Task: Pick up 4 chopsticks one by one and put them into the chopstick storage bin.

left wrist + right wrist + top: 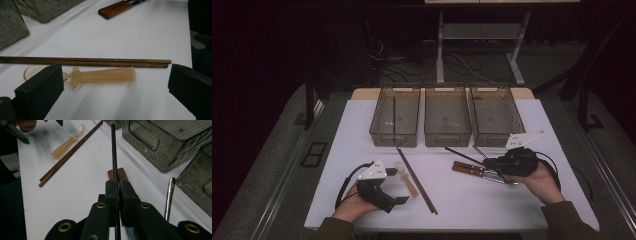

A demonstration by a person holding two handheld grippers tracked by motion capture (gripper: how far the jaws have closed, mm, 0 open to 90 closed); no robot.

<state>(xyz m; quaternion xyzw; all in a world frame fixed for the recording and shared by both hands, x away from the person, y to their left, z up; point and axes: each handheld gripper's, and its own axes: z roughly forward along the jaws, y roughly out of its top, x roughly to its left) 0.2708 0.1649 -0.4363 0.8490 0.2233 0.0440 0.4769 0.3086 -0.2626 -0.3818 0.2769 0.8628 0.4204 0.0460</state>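
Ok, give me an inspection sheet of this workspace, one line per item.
Surface: white table, bare between items.
Job's things: thin black chopstick; three clear bins at the far edge.
Clutter: brown chopsticks, amber spoon, wood-handled utensils.
Grippers: right gripper shut on the black chopstick; left gripper open around the spoon.
Cables: one trailing from each gripper; more on the floor.
Surroundings: dark, table legs behind.

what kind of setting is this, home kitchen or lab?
Likely a lab or data-collection workspace, not a kitchen: a white-covered table on a dark floor, three identical clear bins lined up in a row, loose cables around a desk frame behind, and cutlery laid out as if for sorting.
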